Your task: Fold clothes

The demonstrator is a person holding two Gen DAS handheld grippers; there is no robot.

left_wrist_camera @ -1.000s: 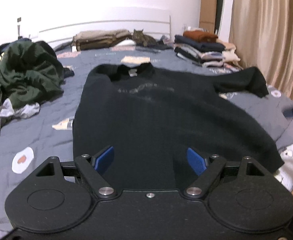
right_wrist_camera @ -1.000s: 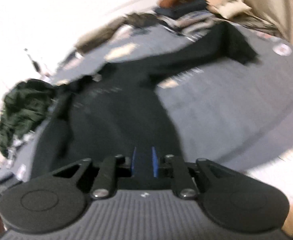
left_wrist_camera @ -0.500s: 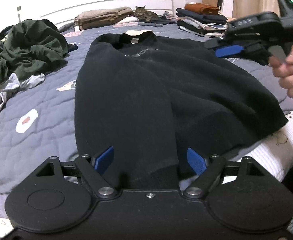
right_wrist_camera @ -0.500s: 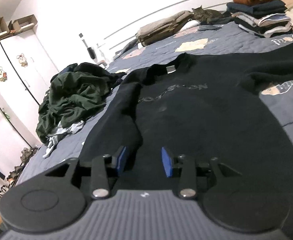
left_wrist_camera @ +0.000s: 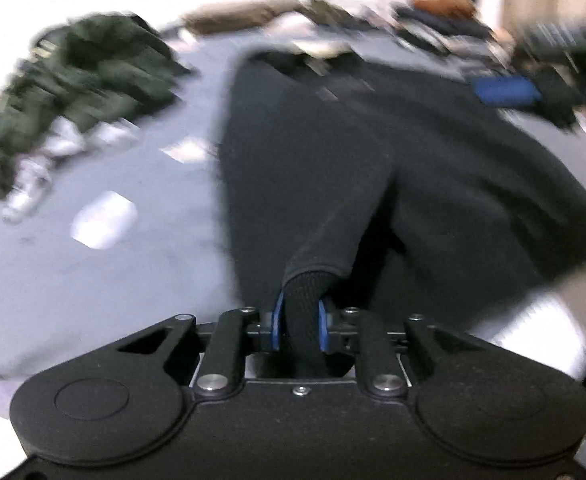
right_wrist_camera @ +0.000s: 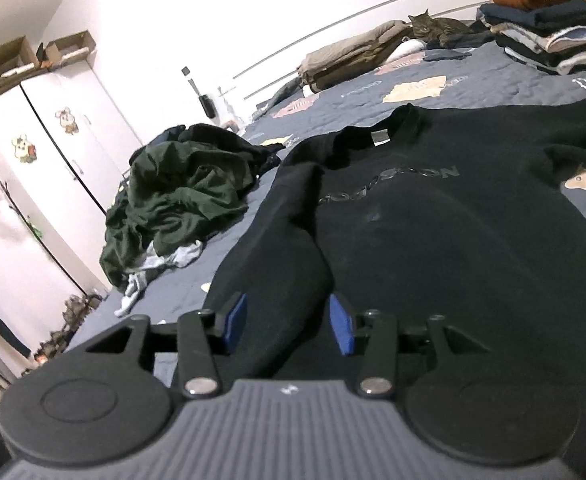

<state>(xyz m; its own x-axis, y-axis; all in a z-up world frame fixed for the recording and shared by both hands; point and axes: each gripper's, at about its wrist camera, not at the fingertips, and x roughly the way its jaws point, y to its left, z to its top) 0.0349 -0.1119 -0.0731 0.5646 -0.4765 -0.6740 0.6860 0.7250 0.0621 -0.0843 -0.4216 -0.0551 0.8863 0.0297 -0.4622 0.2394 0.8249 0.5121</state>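
The black sweater's ribbed cuff [left_wrist_camera: 303, 300] is clamped by the just-closed left claw [left_wrist_camera: 298, 326]; the right claw [right_wrist_camera: 289, 322] is held parted, having just widened.

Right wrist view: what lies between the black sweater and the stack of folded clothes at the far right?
Only bare quilt with its printed patches lies between the black sweater and the stack of folded clothes, in the right wrist view.

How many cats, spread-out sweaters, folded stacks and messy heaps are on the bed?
Cat: 1
Black sweater, spread out: 1
Folded stacks: 2, the beige stack and the tall stack
Green heap: 1
Total: 5
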